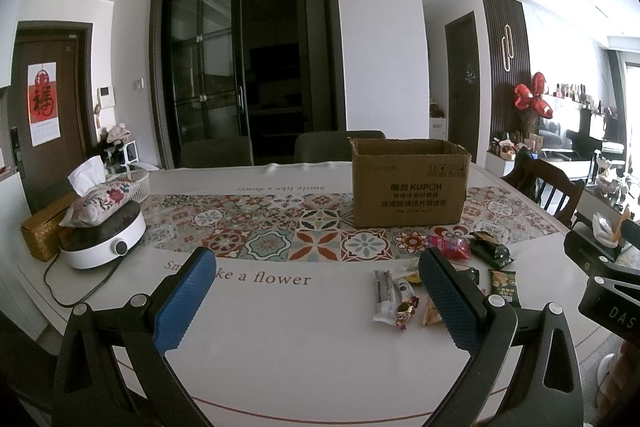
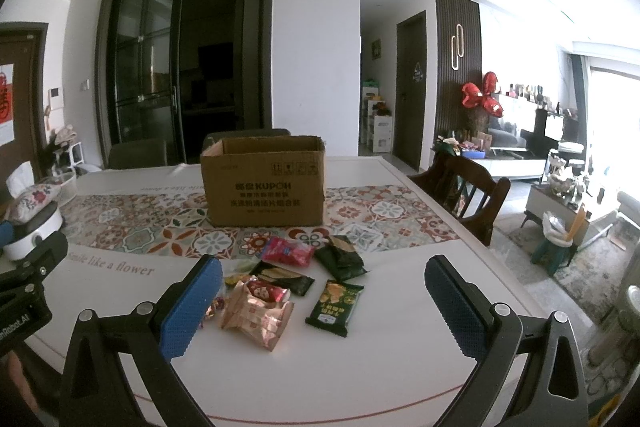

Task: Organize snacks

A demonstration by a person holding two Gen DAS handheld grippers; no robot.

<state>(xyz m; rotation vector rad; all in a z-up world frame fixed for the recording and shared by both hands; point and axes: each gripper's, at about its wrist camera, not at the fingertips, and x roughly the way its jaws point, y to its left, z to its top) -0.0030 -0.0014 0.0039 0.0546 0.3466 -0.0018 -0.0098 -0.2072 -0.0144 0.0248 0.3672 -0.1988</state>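
Dining table (image 2: 340,355) with a tiled runner, open cardboard box (image 2: 264,181) standing on it, snack packets (image 2: 280,287) scattered in front of it, none boxed yet. Both grippers hover empty, jaws wide apart. I'd have the right gripper (image 2: 324,307) drop onto one packet edge-first; the pile sits just ahead, left of centre. For the left gripper (image 1: 316,303) it's off right

A white round cooker (image 1: 105,238) with a knob sits at the left of the frame, a floral tissue pouch (image 1: 100,202) resting on top and a woven box (image 1: 42,235) just beside it. A white basket (image 1: 134,183) stands behind. Dark sliding doors (image 1: 224,67) fill the upper middle. Red balloons (image 1: 534,99) hang at the right, above a wooden chair (image 1: 548,187).
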